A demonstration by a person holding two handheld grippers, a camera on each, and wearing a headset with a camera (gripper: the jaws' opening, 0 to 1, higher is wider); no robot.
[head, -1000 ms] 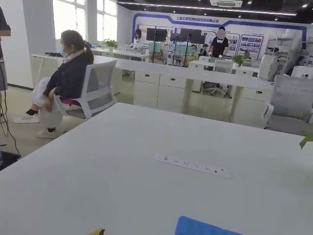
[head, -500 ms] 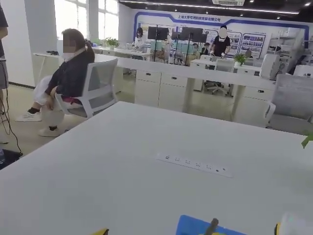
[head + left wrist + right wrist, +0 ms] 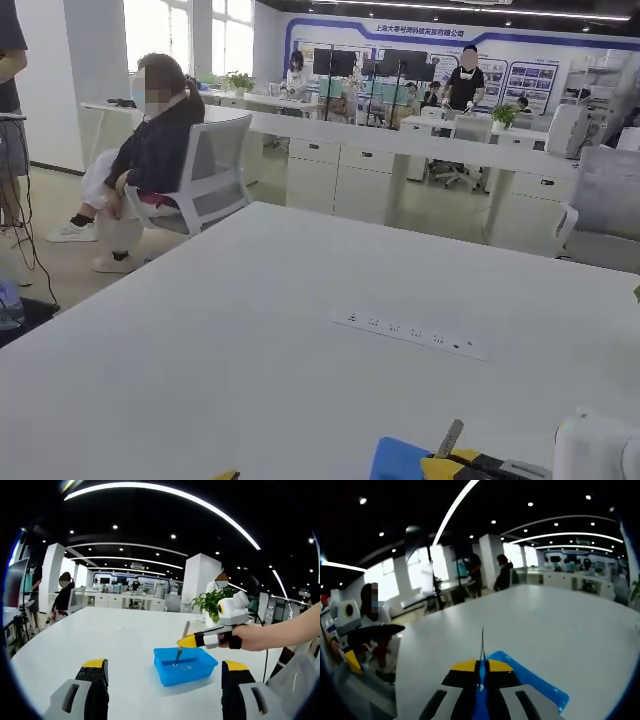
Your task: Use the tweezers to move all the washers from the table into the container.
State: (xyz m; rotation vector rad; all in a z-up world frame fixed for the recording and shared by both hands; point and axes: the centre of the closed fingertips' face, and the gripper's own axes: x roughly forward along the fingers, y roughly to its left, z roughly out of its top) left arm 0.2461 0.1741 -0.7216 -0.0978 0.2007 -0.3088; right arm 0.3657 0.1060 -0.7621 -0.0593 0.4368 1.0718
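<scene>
Left gripper (image 3: 165, 666): jaws wide apart, holding nothing.
Right gripper (image 3: 187, 641): clamped tight on tweezers (image 3: 179, 655), tips down inside container (image 3: 172, 676).
Washers (image 3: 183, 668): a few on the container floor.
Container: blue, on tabletop (image 3: 110, 640), just ahead of left gripper.

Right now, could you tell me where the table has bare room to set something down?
The white table is bare from the power strip to its far edge, and left of the blue container. It is crowded at the container, where the right gripper holds the tweezers over it.
</scene>
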